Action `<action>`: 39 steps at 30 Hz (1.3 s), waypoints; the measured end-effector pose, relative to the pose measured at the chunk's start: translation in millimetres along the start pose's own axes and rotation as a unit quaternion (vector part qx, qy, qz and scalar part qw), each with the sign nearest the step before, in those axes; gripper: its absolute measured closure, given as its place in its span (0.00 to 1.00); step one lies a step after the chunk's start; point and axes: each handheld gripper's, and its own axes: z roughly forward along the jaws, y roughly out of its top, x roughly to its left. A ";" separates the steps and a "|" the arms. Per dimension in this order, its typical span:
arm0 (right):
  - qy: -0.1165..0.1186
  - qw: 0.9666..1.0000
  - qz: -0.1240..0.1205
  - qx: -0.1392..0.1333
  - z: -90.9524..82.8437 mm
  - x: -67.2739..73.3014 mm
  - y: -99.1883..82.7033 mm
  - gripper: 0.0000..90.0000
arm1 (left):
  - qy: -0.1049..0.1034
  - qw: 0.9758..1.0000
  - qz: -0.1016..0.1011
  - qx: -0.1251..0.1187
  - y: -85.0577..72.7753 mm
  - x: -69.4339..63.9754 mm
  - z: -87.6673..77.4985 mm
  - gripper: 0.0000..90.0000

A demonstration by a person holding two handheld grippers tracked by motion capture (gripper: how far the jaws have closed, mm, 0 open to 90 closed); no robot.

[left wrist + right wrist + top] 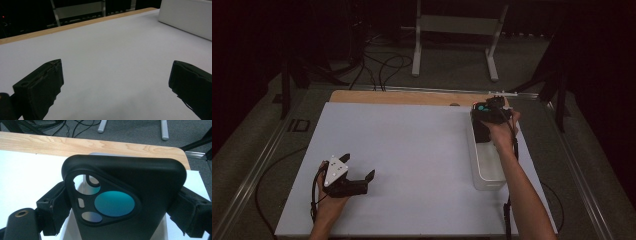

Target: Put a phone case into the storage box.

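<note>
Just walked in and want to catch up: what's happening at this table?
A person works with a gripper in each hand. The right gripper is shut on a black phone case, holding it by its sides over the far end of a clear bin at the table's right side. The left gripper is open and holds nothing, resting low over the white table near its front left. The case is not yet set down.

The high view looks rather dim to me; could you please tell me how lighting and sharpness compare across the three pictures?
High view: dark and soft, the surroundings nearly black, only the white table lit. Left gripper view: even light, the left hand-held gripper throwing a faint shadow, its near jaws slightly blurred. Right gripper view: brightest, the phone case fairly sharp in the right hand-held gripper, a teal sheen in its camera opening.
</note>
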 end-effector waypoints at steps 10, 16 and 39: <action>0.003 1.000 0.008 -0.007 3.4 -3.1 0.2 0.12 | 0.000 1.000 -0.001 0.000 0.0 0.6 -0.5 0.00; 0.018 1.000 0.013 -0.017 2.7 -7.1 0.2 0.10 | 0.001 1.000 -0.002 0.002 -0.1 0.4 0.1 0.00; 0.058 0.996 -0.025 -0.070 -34.7 5.7 1.9 0.10 | 0.007 1.000 0.019 0.009 -0.2 -4.1 1.5 0.00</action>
